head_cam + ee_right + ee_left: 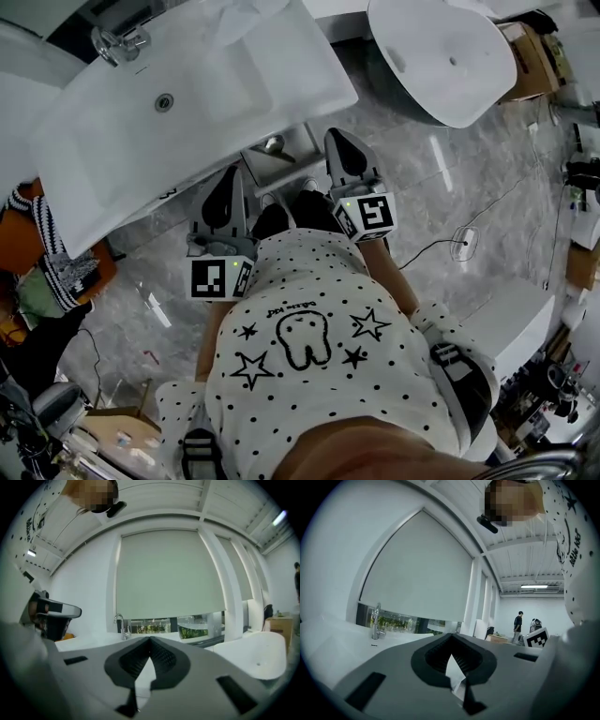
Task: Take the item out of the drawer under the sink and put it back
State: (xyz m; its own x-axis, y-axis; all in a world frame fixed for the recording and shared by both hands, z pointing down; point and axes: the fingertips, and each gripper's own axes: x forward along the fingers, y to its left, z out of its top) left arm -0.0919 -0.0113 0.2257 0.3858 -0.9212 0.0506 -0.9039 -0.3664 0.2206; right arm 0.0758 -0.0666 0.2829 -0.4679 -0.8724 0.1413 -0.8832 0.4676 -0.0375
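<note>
- The drawer (278, 161) shows only as a grey strip below the front rim of the white sink (234, 84); whether the item lies inside cannot be told.
- The left gripper (228, 180) and the right gripper (341, 141) are held level before that rim, jaws closed on nothing.
- 2 cubes carry square markers.
- The writing on the shirt (309, 347) is too small to read.

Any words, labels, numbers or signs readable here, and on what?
Nothing can be read.
Shirt: short print above the tooth drawing, too small to read.
Left cube and right cube: square black-and-white marker patterns, no words.
Sink: small dark mark on its front edge, too small to read.
</note>
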